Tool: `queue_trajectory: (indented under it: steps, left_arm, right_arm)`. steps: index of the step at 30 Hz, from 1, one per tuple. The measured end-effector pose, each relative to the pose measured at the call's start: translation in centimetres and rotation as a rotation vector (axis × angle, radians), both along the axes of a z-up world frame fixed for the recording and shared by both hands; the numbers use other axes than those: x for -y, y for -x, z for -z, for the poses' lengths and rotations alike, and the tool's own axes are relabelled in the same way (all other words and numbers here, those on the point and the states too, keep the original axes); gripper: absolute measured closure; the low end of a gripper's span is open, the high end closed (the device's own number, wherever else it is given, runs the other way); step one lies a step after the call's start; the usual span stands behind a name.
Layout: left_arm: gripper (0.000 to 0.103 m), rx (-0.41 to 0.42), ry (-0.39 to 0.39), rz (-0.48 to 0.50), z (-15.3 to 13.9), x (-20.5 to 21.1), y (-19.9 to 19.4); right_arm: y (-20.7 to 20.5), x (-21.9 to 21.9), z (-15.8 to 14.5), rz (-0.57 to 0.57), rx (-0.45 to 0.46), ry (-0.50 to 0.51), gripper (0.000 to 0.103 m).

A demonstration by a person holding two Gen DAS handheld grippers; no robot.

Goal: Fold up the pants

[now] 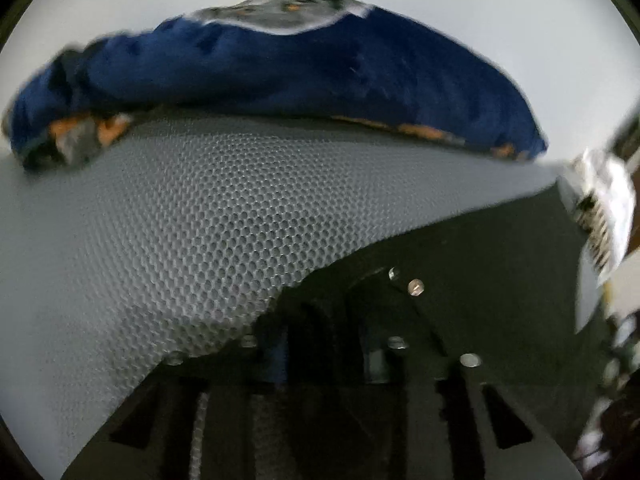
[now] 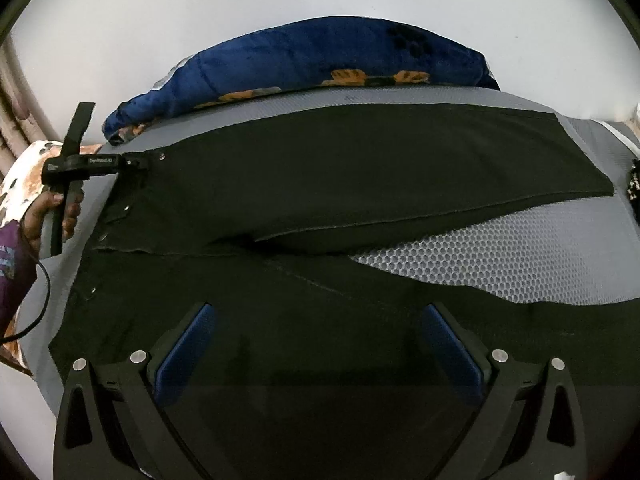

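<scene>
Black pants (image 2: 360, 168) lie spread on a grey mesh mat (image 2: 500, 248), waistband to the left and the two legs fanning apart to the right. At the far waistband corner, my left gripper (image 2: 136, 160) is shut on the cloth, held by a person's hand (image 2: 44, 208). In the left wrist view its narrow fingers (image 1: 332, 352) are half buried under the black pants (image 1: 480, 260). My right gripper (image 2: 320, 320) hovers over the near leg, blue pads (image 2: 188, 352) wide apart, open, nothing between them.
A rumpled blue blanket (image 2: 320, 60) with orange patches lies along the mat's far edge, also in the left wrist view as the blanket (image 1: 300, 68). A patterned cushion (image 2: 20, 176) sits at the left. A blurred white object (image 1: 600, 208) lies off the mat's right end.
</scene>
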State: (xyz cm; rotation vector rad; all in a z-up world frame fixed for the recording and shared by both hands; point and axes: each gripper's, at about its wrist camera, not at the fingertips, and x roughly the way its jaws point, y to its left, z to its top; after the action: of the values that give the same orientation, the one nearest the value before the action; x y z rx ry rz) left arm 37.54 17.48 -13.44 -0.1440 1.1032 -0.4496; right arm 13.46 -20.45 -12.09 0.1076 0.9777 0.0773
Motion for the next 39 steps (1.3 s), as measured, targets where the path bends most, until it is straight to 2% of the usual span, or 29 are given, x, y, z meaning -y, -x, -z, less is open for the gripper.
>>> queue_trajectory:
  steps: [2,7,11,13,15,17,20,24,28,29,32,33,34,35,37,39]
  left_arm:
    - [0.085,0.025,0.035,-0.027,-0.6,-0.4,1.0]
    - [0.086,0.175,0.063,-0.071,-4.8,0.1,6.1]
    - [0.086,0.366,0.039,-0.035,-9.1,3.0,13.3]
    - [0.086,0.410,0.054,-0.005,-10.1,4.7,16.4]
    - [0.086,0.434,0.066,0.025,-10.3,6.0,19.6]
    - [0.086,0.438,0.079,0.056,-10.1,6.9,22.7]
    - [0.086,0.417,0.094,0.065,-9.3,7.6,25.1]
    - [0.086,0.392,0.122,0.047,-8.9,7.7,27.1]
    - [0.086,0.388,0.130,0.037,-9.1,7.4,27.6]
    - [0.086,0.389,0.132,0.033,-9.2,7.2,27.5]
    - [0.086,0.387,0.138,0.023,-9.4,6.7,27.4]
    - [0.086,0.386,0.139,0.019,-9.4,6.5,27.3]
    - [0.086,0.384,0.141,0.015,-9.4,6.4,27.3]
    - [0.086,0.382,0.144,0.011,-9.4,6.3,27.4]
    - [0.086,0.382,0.142,0.002,-9.4,6.1,27.4]
    - [0.086,0.383,0.139,-0.010,-9.5,5.9,27.5]
  right_arm:
    - [-0.6,0.1,0.0,-0.004,0.002,0.000,0.000]
    - [-3.5,1.7,-1.0,-0.021,0.031,-0.045,0.000]
    - [-8.3,4.6,-1.9,-0.009,-0.002,-0.210,0.000]
    - [-10.5,5.9,-2.1,0.016,-0.042,-0.314,0.000]
    - [-12.5,7.1,-2.4,0.032,-0.079,-0.444,0.000]
    - [-13.9,7.8,-2.4,0.058,-0.115,-0.504,0.000]
    - [-15.5,8.7,-2.1,0.086,-0.168,-0.573,0.000]
    - [-17.3,10.3,-0.7,0.154,-0.237,-0.602,0.000]
    - [-19.0,11.1,0.8,0.217,-0.309,-0.570,0.002]
    - [-19.1,11.0,1.0,0.213,-0.326,-0.552,0.005]
    - [-20.0,10.6,1.6,0.202,-0.351,-0.570,0.027]
    - [-20.2,10.3,1.7,0.194,-0.357,-0.571,0.041]
    - [-20.5,10.1,1.9,0.190,-0.370,-0.568,0.050]
    - [-20.8,9.8,2.3,0.191,-0.389,-0.572,0.067]
    - [-21.0,9.6,3.0,0.176,-0.417,-0.598,0.093]
    - [-20.6,9.6,2.8,0.192,-0.401,-0.604,0.096]
